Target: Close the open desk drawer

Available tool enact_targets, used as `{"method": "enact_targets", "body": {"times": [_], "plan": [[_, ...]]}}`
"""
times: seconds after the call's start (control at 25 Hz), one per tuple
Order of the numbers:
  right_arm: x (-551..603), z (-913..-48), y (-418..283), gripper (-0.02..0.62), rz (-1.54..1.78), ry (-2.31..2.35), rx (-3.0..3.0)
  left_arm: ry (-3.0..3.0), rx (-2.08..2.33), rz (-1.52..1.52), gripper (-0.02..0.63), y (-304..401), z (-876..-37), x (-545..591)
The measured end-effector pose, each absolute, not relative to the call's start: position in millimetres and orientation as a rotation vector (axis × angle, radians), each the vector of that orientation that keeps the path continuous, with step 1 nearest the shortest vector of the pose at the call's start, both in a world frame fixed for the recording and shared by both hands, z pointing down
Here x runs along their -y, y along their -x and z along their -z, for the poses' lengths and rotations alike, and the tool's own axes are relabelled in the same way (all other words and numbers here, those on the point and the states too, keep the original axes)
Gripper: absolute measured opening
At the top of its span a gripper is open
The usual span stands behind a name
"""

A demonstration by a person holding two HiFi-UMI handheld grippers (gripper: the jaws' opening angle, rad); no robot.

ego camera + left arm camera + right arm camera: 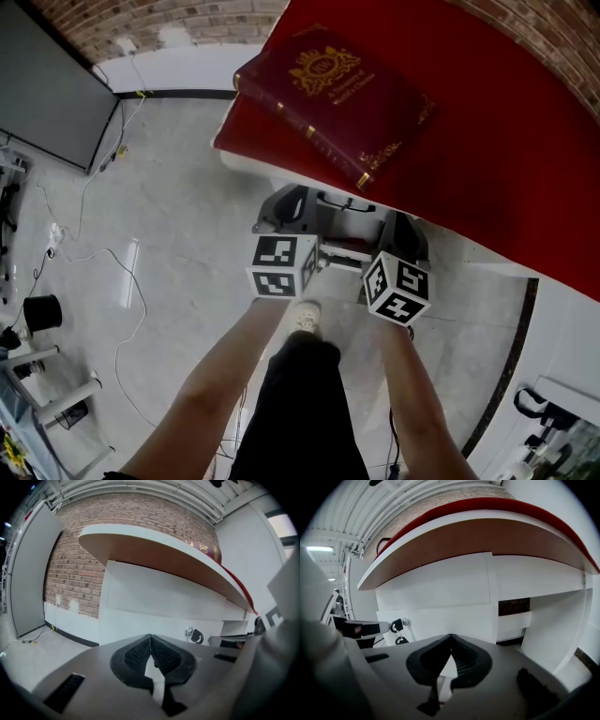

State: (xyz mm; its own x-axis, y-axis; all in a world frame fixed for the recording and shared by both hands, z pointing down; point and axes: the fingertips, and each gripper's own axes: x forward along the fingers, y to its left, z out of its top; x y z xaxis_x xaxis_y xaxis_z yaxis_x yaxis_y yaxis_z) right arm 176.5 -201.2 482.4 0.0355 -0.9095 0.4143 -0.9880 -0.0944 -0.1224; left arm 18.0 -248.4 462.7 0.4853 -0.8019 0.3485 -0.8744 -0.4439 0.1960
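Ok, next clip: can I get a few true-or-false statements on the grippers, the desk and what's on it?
1. The left gripper and the right gripper both have their jaws together, holding nothing. True.
2. A dark red book lies on the floor. False: it lies on the desk's red cloth.
3. A key sits in a lock on the white desk front. True.
4. The right gripper is clamped on that key. False: the key is apart from both grippers.

Book on desk; left gripper beside right gripper, both below desk edge, drawer ahead.
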Motion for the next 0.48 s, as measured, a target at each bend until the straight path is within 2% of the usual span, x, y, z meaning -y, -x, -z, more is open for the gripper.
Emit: {"method": "enact_targets", "body": {"times": [0.48], "plan": [[215.2,-485.6,-183.3,0.006,-0.566,-2.120,1.968,-2.385,1.408,-0.276,0.009,-24.1,-466.3,261.2]]}}
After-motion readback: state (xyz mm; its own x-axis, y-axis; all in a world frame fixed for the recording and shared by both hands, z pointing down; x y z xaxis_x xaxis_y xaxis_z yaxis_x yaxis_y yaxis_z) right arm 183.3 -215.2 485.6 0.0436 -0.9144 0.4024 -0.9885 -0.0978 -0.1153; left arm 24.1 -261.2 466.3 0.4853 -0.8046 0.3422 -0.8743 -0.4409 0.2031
